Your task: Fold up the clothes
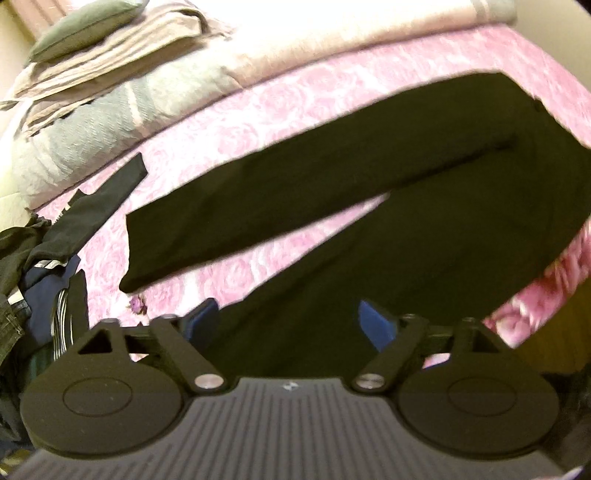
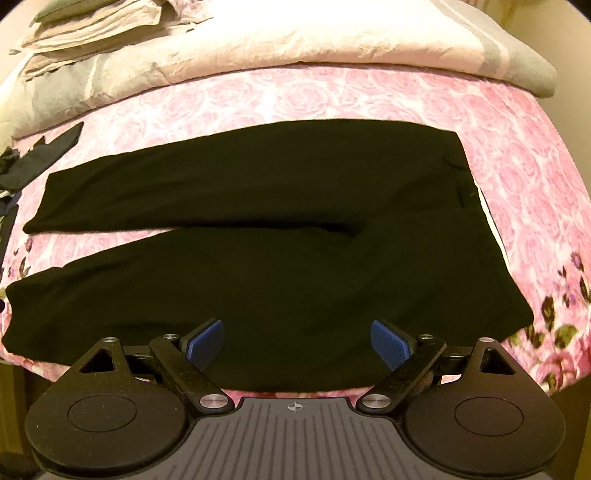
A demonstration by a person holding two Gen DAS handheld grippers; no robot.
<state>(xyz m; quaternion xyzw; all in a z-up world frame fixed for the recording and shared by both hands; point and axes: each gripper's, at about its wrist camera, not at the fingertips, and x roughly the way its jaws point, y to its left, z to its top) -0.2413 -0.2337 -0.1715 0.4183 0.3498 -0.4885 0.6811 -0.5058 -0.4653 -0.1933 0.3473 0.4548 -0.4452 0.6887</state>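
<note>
On the bed (image 1: 332,88), left wrist view: black trousers (image 1: 369,206) lie flat, legs splayed. Left tongs (image 1: 288,325) apart, empty, poised low over the near leg. Right wrist view: right tongs (image 2: 297,341) apart, empty, level above the trousers (image 2: 258,258). Judged step: pre-grasp; next, pinch the near edge and fold leg onto leg.

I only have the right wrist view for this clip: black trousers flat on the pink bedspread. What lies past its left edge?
Observer: A heap of other clothes sits at the bed's left side, dark blue and striped pieces among them.
Reviewer: Is the left hand-held gripper holding anything?
Observer: No. The left hand-held gripper is open over the lower trouser leg of the black trousers.
Reviewer: Anything on the bedding stack?
Observer: An olive green cushion lies on top of the folded blankets.
</note>
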